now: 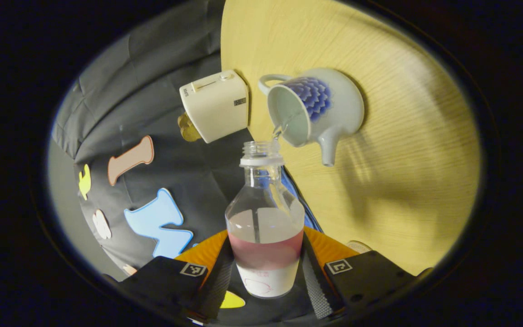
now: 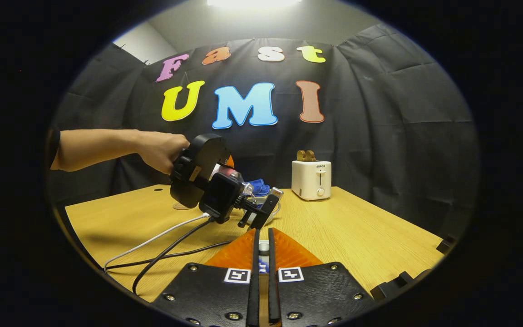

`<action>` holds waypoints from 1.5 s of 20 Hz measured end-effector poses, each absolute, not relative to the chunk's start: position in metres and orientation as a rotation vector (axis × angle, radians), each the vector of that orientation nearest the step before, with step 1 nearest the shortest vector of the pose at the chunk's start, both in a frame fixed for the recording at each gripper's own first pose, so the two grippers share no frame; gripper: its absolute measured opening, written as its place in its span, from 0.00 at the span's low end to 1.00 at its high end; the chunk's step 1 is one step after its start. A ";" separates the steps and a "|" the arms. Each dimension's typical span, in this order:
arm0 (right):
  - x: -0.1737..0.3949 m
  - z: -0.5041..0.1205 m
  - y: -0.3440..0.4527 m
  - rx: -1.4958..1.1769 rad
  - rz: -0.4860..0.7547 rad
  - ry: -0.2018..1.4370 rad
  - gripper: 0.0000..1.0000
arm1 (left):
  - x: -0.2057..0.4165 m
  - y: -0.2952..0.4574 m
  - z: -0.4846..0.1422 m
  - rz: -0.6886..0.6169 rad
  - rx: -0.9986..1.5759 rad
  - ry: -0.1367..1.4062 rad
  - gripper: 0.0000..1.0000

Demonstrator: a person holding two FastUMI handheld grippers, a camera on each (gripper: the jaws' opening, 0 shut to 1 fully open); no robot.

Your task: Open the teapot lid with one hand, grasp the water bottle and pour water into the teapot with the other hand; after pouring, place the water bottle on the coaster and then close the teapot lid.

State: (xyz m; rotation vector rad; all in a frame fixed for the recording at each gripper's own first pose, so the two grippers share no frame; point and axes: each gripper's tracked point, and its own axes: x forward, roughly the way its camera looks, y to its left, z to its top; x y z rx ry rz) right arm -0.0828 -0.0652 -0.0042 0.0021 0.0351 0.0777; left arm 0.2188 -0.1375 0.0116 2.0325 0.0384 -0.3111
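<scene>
Gripping the bottle (image 1: 265, 236) between both fingers, the left gripper (image 1: 266, 272) tips it; water streams into the open teapot (image 1: 316, 111) ahead. Right gripper view: right gripper (image 2: 263, 247) fingers nearly together, pinching the lid (image 2: 264, 247); left gripper beyond.

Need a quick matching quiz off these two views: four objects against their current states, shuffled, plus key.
Things:
1 water bottle
2 teapot
3 toaster
4 teapot lid

States:
A cream-coloured, nothing holding it
B open on top, taking in water
C uncapped, tilted, clamped in the left gripper
D small, pinched between the fingers of the right gripper, mostly hidden

Pairs: 1-C, 2-B, 3-A, 4-D
</scene>
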 end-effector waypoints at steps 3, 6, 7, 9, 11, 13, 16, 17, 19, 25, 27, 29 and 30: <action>-0.084 -0.005 -0.067 0.002 0.073 0.034 0.08 | 0.219 -0.138 0.014 -0.315 2.075 0.042 0.87; -0.083 -0.005 -0.068 0.006 0.069 0.034 0.08 | 0.219 -0.140 0.015 -0.313 2.088 0.025 0.87; -0.083 -0.005 -0.068 0.005 0.070 0.035 0.08 | 0.219 -0.140 0.016 -0.312 2.092 0.027 0.87; -0.083 -0.006 -0.068 0.006 0.074 0.037 0.08 | 0.219 -0.141 0.018 -0.306 2.108 0.027 0.88; -0.083 -0.005 -0.067 0.006 0.075 0.036 0.08 | 0.219 -0.141 0.019 -0.310 2.126 0.028 0.87; -0.084 -0.005 -0.068 0.004 0.073 0.033 0.08 | 0.219 -0.143 0.020 -0.313 2.147 0.021 0.87; -0.083 -0.006 -0.069 0.005 0.071 0.038 0.08 | 0.218 -0.146 0.023 -0.320 2.184 0.007 0.87; -0.083 -0.007 -0.069 0.005 0.070 0.040 0.08 | 0.218 -0.147 0.023 -0.322 2.195 0.001 0.87; -0.083 -0.006 -0.069 0.006 0.071 0.040 0.08 | 0.217 -0.149 0.025 -0.322 2.215 -0.007 0.87; -0.083 -0.007 -0.070 0.005 0.069 0.041 0.08 | 0.218 -0.150 0.033 -0.289 2.304 -0.015 0.87; -0.083 -0.007 -0.071 0.003 0.068 0.039 0.08 | 0.216 -0.152 0.034 -0.281 2.320 -0.021 0.87; -0.083 -0.007 -0.071 0.004 0.068 0.039 0.08 | 0.216 -0.154 0.033 -0.298 2.331 -0.024 0.87; -0.083 -0.007 -0.071 0.005 0.068 0.041 0.08 | 0.215 -0.156 0.034 -0.298 2.337 -0.034 0.87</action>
